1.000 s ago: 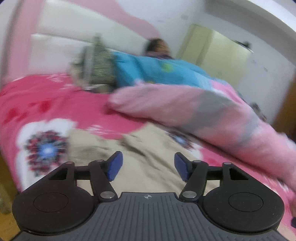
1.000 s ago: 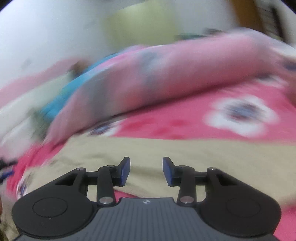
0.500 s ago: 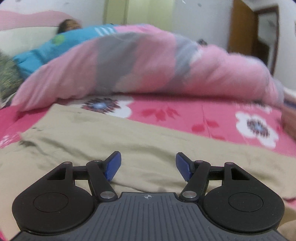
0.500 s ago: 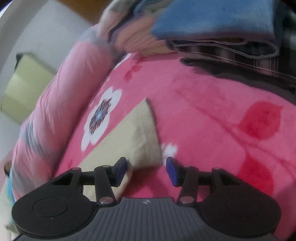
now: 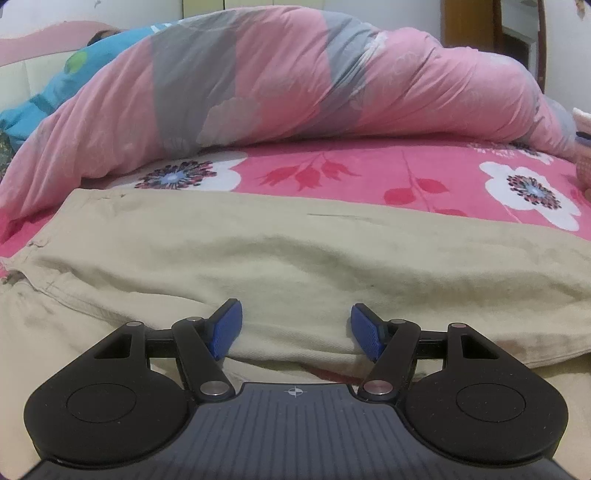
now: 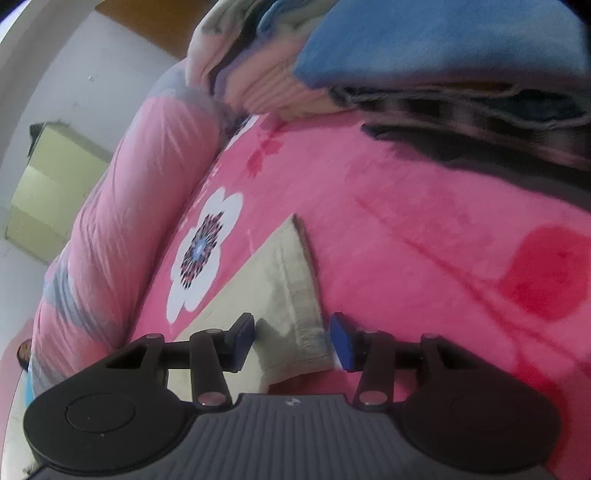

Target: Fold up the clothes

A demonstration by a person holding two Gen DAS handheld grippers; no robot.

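Beige trousers [image 5: 295, 251] lie flat across the pink flowered bed sheet [image 5: 369, 173]. My left gripper [image 5: 295, 330] is low over the near folded edge of the trousers, jaws open, with a ridge of beige cloth between the blue pads [image 5: 227, 328]. In the right wrist view the hem end of a trouser leg [image 6: 291, 288] points away from me on the sheet [image 6: 424, 258]. My right gripper [image 6: 293, 341] straddles that hem with its jaws open. The blue pads [image 6: 341, 345] stand on either side of the cloth and do not clamp it.
A bulky pink and grey duvet [image 5: 295, 81] runs along the far side of the bed. A person lies under a blue blanket [image 5: 55, 88] at the far left. A stack of folded clothes [image 6: 424, 55] sits beyond the hem. A wooden door [image 5: 480, 26] stands behind.
Both grippers swung across the bed, rolled and sank down to the trousers. The left came to the near edge, the right to the leg hem. The right jaws widened slightly.
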